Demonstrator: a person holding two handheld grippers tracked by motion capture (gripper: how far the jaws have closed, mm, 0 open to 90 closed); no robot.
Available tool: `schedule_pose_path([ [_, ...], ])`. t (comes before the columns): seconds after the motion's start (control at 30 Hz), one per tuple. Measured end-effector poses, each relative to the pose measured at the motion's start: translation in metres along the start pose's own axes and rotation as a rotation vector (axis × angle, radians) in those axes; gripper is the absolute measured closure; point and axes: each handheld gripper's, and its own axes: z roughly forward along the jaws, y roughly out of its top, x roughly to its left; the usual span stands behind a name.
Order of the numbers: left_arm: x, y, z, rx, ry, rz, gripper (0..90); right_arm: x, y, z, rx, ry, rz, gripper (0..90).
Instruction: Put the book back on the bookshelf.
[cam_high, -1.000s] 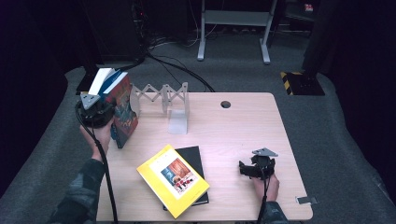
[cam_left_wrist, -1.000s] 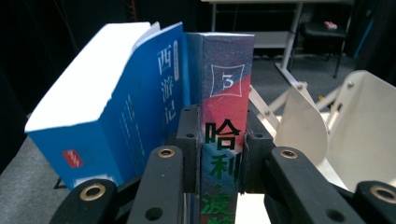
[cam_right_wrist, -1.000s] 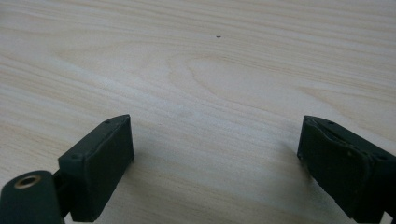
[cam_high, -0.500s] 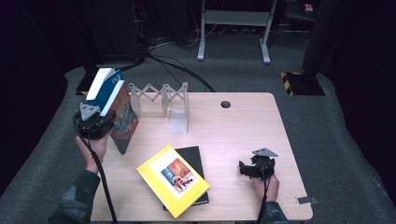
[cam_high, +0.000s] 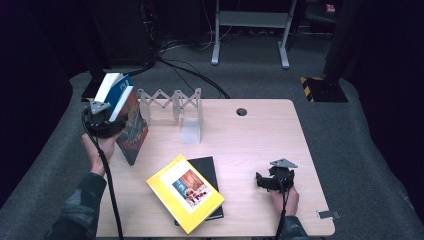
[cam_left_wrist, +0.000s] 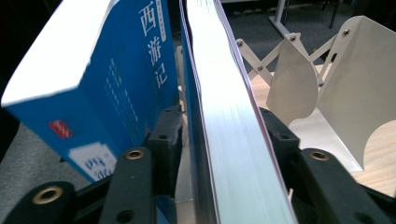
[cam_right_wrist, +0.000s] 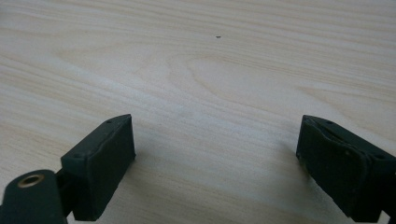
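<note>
**Left claw lets go of the book at the rack**

Left claw (cam_high: 112, 121): jaws have just been opening. A book (cam_left_wrist: 229, 116) stands upright between them in the left gripper view, page edges facing the camera. A gap shows between the left pad and the cover; the right pad sits very close, contact unclear. Reads as released, not clamped.

Compared with a second ago, the book with the dark pictured cover (cam_high: 134, 131) stands more upright at the left end of the tabletop (cam_high: 260, 135), just beside the blue book (cam_high: 116, 92), which leans behind it. The white folding book rack (cam_high: 175, 107) is near on the right; the books are at its left end, not between its plates.

Judgement: placement step finishing; the book stands on its own edge and could tip once the claw withdraws.

Right claw (cam_high: 266, 181): jaws wide apart, nothing between them, resting low over bare wood.

Yellow book (cam_high: 184, 200) lies flat atop a black book (cam_high: 206, 167), near front, untouched; likely next.
</note>
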Motion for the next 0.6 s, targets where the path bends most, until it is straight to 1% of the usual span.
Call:
schedule_pose_path([
  [0.03, 0.0, 0.003, 0.0, 0.007, -0.009, 0.006, 54.4, 0.0, 0.0, 0.0, 0.0, 0.0, 0.0, 10.7],
  [0.1, -0.001, 0.007, 0.001, 0.014, -0.003, 0.02, 54.4, 0.0, 0.0, 0.0, 0.0, 0.0, 0.0, 10.7],
  [0.13, -0.001, 0.008, 0.002, 0.004, -0.002, 0.029, 60.6, 0.0, 0.0, 0.0, 0.0, 0.0, 0.0, 10.7],
  [0.17, -0.001, 0.009, 0.001, 0.011, 0.004, 0.037, 65.7, 0.0, 0.0, 0.0, 0.0, 0.0, 0.001, 10.7],
  [0.2, -0.002, 0.009, 0.002, 0.0, 0.009, 0.034, 69.8, 0.0, 0.0, 0.0, 0.0, 0.0, 0.0, 10.7],
  [0.23, -0.003, 0.009, 0.003, -0.001, 0.013, 0.036, 72.6, 0.0, 0.0, 0.0, 0.0, 0.0, 0.0, 10.7],
  [0.27, -0.003, 0.01, 0.002, 0.008, 0.012, 0.033, 73.5, 0.0, 0.0, 0.0, 0.0, 0.0, 0.0, 10.7],
  [0.3, -0.004, 0.009, 0.003, -0.005, 0.019, 0.03, 73.9, 0.0, 0.0, 0.0, 0.0, 0.0, 0.0, 10.7],
  [0.33, -0.003, 0.01, 0.003, -0.002, 0.023, 0.025, 74.1, 0.0, 0.0, 0.0, 0.0, 0.0, 0.0, 10.7],
  [0.37, -0.002, 0.009, 0.005, -0.014, 0.03, 0.019, 74.3, 0.0, 0.0, 0.0, 0.0, 0.0, -0.001, 10.8],
  [0.5, 0.002, 0.01, 0.012, -0.034, 0.051, -0.02, 74.4, 0.0, 0.0, 0.0, 0.0, 0.0, 0.0, 10.8],
  [0.57, 0.005, 0.012, 0.018, -0.043, 0.066, -0.048, 74.3, 0.0, 0.0, 0.0, 0.0, 0.0, -0.001, 10.9],
  [0.6, 0.005, 0.012, 0.018, -0.043, 0.066, -0.048, 74.3, 0.0, 0.0, 0.0, 0.0, 0.0, -0.001, 10.9],
])
